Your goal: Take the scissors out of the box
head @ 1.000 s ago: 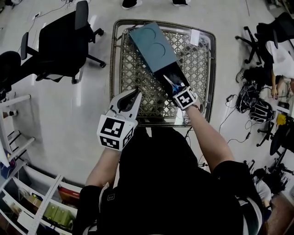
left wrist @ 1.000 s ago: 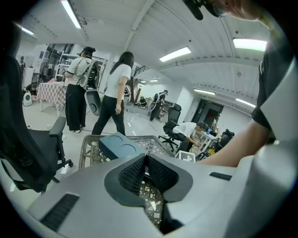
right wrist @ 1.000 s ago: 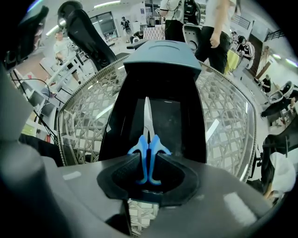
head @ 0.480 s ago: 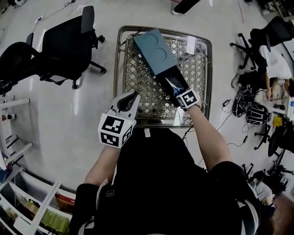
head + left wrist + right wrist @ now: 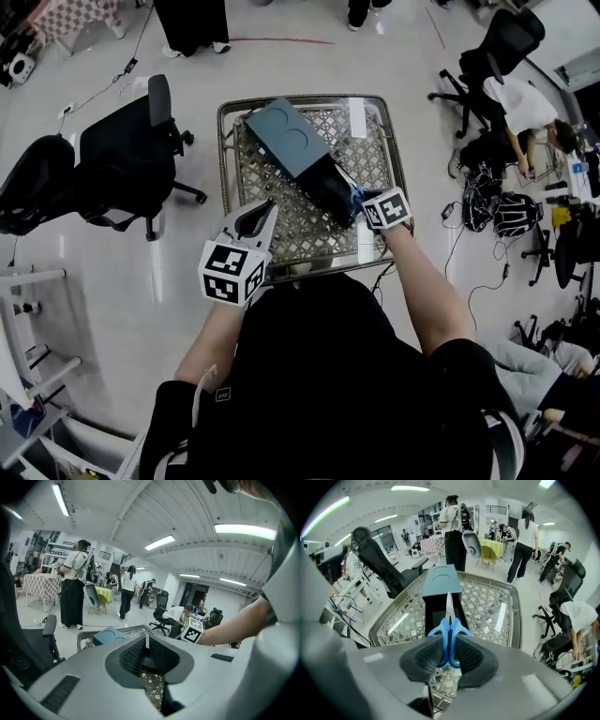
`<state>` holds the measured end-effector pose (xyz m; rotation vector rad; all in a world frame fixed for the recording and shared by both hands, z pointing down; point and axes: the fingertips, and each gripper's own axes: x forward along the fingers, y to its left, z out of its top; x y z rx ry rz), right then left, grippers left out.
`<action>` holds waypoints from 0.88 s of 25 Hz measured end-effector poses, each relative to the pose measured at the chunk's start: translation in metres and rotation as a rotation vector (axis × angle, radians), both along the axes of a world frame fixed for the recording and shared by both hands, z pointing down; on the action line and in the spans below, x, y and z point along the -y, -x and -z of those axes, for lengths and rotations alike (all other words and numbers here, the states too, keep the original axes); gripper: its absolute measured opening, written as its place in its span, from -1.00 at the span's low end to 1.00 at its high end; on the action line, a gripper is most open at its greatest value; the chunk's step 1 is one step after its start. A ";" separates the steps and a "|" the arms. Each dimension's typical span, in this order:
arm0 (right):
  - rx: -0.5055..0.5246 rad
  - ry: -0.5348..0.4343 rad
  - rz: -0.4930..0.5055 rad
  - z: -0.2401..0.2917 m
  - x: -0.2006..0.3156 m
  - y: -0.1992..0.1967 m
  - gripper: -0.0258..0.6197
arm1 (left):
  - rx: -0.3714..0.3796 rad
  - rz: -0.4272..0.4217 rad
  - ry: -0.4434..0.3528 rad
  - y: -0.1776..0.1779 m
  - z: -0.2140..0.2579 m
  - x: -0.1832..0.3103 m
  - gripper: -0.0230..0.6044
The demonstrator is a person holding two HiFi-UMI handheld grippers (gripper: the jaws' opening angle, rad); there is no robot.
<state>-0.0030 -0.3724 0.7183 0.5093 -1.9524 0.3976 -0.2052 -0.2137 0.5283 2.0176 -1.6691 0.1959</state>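
Pale floor [image 5: 112, 281] of a big open workroom under strip lights, with black office chairs [image 5: 131, 150] around and people standing [image 5: 454, 527] far beyond the jaws. Lattice-top table [image 5: 380, 164] with a metal rim lies under and ahead of both grippers. Right gripper [image 5: 449, 648] points steeply down at the table. Its jaws have just been closing, and the blue handles of the scissors [image 5: 449, 634] sit between the pads, pinched from both sides. Scissor blades are shut and point straight away from this gripper. Directly ahead of it and under those blades is the box [image 5: 286, 141]: black open tray nearest the jaws, teal lid farther on, set at a slant across the table. The blades show against the black tray. Whether the tip is clear of the tray cannot be told. From the head view, a bit of blue shows just in front of the right gripper's marker cube [image 5: 387, 209], at the near end of the tray. Left gripper [image 5: 147, 645] hangs over the near table edge, well to the left of the right one. Its jaws are together at the tips with nothing between them; table lattice shows through the gap below the pads. Ahead and slightly left of it is the teal lid; ahead and to its right is the other gripper's cube.
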 end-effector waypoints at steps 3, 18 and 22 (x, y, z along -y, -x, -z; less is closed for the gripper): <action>0.068 -0.029 -0.056 0.025 0.003 0.000 -0.62 | 0.016 -0.037 -0.034 0.000 0.017 0.009 -0.84; 0.452 -0.141 -0.211 0.130 0.031 -0.039 -0.62 | 0.114 -0.161 -0.106 -0.053 0.068 0.066 -0.84; 0.556 -0.159 -0.210 0.159 0.033 -0.051 -0.62 | 0.134 -0.143 -0.125 -0.065 0.084 0.081 -0.84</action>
